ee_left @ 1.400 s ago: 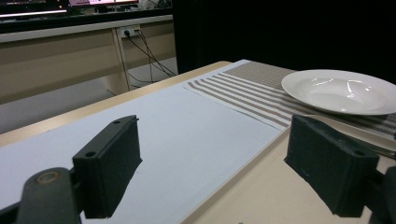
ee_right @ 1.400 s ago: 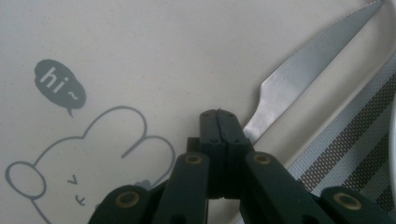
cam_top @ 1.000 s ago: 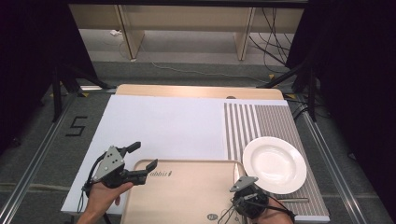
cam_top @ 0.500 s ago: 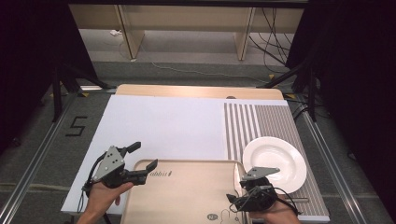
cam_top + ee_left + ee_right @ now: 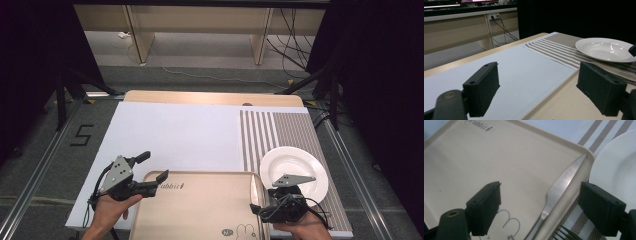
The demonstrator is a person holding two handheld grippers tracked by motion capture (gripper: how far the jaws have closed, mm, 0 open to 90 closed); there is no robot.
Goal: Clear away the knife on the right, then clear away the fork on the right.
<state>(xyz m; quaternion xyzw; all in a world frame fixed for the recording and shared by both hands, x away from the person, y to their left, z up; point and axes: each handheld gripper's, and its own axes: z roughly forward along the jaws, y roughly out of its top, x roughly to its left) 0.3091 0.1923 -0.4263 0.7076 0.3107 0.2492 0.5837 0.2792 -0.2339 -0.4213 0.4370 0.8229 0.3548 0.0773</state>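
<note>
2 tongs work at the near edge of the counter (image 5: 210, 97), 1 in each hand. The right tongs (image 5: 256, 210) hang over the near right corner of a beige tray (image 5: 200, 207), jaws spread wide and having just been opening, pressing on nothing. Below them, in the right gripper view, a metal knife (image 5: 560, 188) lies on the tray along its right rim, blade toward the far right corner; the pads stand well clear of it on both sides. Dark fork tines (image 5: 564, 232) show just outside the tray on the striped placemat (image 5: 290, 132).

The left tongs (image 5: 147, 172) sit at the tray's near left, also gaping and empty, with 1 jaw over the tray's far left corner and the other over the white mat (image 5: 175, 132).

Farther right, a white plate (image 5: 292, 170) rests on the striped placemat, just beside the tray's right rim. The white mat runs on toward the far edge of the counter.
</note>
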